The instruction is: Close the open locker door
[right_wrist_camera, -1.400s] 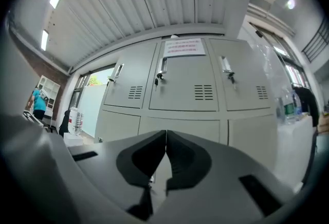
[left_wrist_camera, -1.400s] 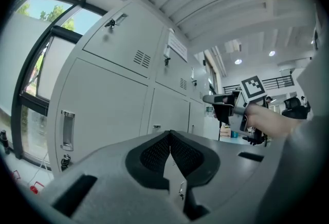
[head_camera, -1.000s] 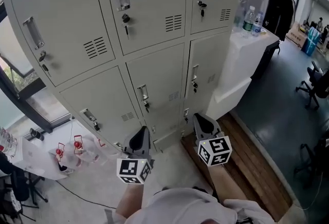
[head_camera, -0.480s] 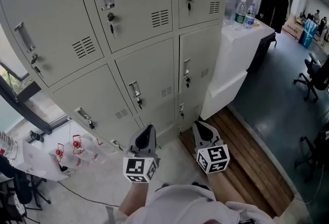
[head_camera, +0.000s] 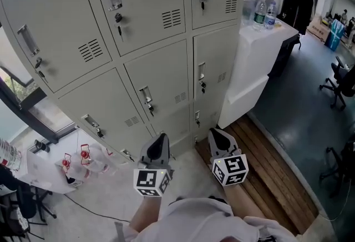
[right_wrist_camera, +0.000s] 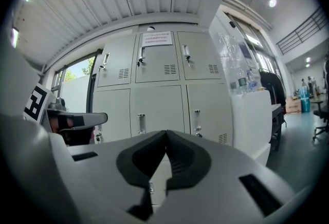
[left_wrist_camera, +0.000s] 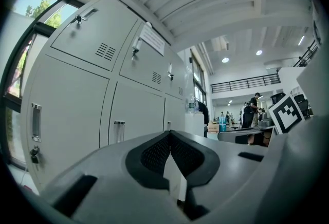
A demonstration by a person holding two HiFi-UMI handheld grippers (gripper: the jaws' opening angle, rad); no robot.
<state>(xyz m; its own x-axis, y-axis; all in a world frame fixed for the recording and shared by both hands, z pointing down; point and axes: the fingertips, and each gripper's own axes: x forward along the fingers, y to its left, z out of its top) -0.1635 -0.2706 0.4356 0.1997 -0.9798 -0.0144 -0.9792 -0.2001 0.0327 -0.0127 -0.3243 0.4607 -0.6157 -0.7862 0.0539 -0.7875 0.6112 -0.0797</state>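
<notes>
The left gripper (head_camera: 160, 141) and right gripper (head_camera: 217, 135) point level, side by side, fingers (left_wrist_camera: 152, 154) together, empty.

Lockers (head_camera: 161, 77) ahead of the jaws: smooth, matt painted sheet metal. Floor strip (head_camera: 273, 171) right of them: matt wood planks.

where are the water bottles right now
Head view, upper right: the two water bottles stand on the white counter, just right of the lockers.

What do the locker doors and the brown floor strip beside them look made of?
Locker doors: likely painted sheet metal, matte pale grey, judging by punched vent slots and crisp seams. Brown floor strip: probably wood planks, with parallel board lines; could be laminate.
</notes>
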